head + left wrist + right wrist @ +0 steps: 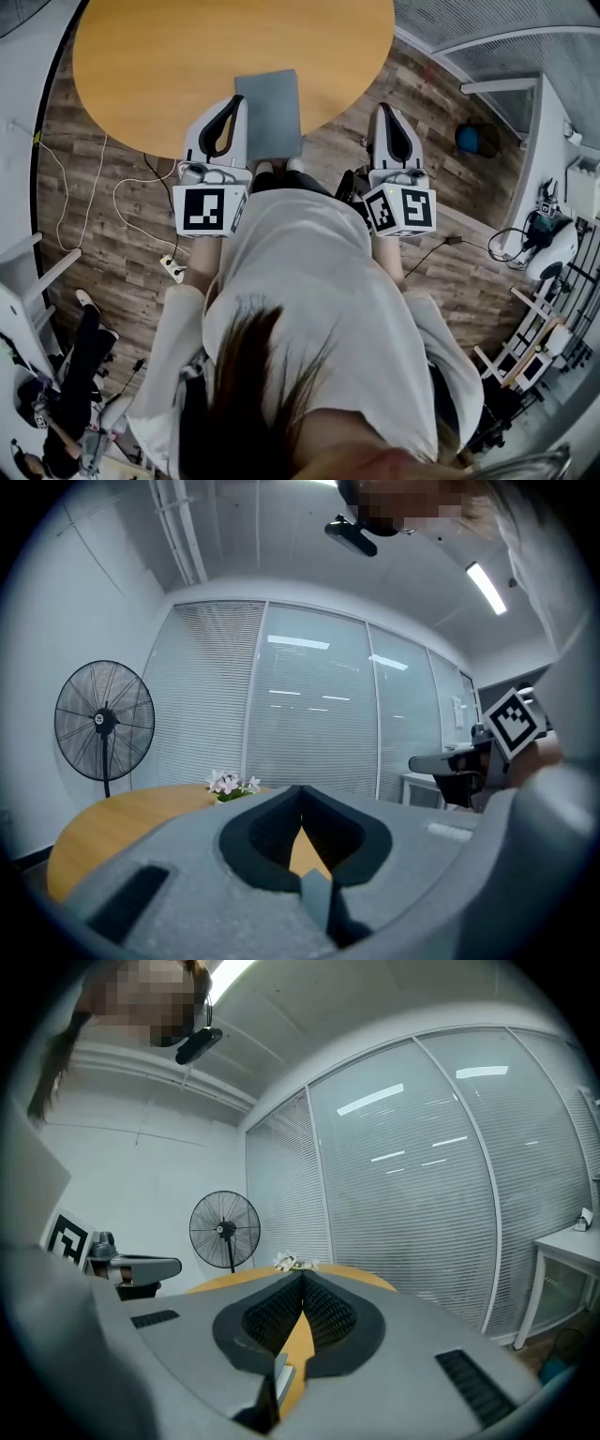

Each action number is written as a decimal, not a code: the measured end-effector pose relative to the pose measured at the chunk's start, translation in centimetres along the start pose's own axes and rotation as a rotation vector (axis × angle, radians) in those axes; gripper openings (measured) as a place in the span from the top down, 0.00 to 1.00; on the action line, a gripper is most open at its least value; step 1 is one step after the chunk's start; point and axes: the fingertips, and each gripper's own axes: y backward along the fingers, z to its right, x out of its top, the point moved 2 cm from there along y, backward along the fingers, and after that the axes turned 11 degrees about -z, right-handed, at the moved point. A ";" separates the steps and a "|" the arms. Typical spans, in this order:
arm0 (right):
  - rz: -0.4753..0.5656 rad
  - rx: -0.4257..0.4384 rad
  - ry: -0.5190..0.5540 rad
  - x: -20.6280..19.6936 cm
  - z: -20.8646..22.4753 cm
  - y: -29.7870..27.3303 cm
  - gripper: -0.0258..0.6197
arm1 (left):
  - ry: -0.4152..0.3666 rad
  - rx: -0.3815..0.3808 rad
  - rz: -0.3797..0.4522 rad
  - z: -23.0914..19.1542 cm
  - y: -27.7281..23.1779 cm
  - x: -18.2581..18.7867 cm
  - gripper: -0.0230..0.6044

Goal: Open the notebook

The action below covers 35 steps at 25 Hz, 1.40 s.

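closed notebook (270,108) at the 6 o'clock edge of the round table (187,66), left gripper (238,101) at its 9 o'clock, right gripper (382,110) at its 3 o'clock, both with jaws together, holding nothing.

1. The place looked like an office meeting room doubling as a recording lab.
2. Tall glass partition walls with closed white slatted blinds (422,1176) enclosed it, as office rooms are divided.
3. Long white ceiling strip lights (487,588) lit it from a plain white ceiling.
4. A large round orange-brown wooden table (187,66) stood on a grey-brown wood-plank floor (103,234), with a small bunch of white flowers (230,784) on it.
5. A black pedestal fan (104,720) stood by the white wall.
6. Thin white cables (122,202) and a white power strip (174,269) lay loose on the floor.
7. A plain white desk (567,1241) stood beside the glass.
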 end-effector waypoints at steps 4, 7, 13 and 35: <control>-0.006 0.047 0.011 0.6 0.3 -1.3 0.96 | 0.001 0.032 0.001 0.6 -0.7 0.5 0.94; -0.014 0.081 0.016 0.6 0.6 -2.2 0.96 | 0.007 0.058 -0.002 0.7 -0.9 0.5 0.94; -0.029 0.133 0.017 0.4 0.3 -3.1 0.96 | 0.011 0.098 -0.016 0.7 -0.9 0.1 0.94; -0.102 0.155 0.004 -2.0 -0.6 -3.2 0.96 | -0.089 0.029 -0.177 2.2 -2.3 -3.9 0.82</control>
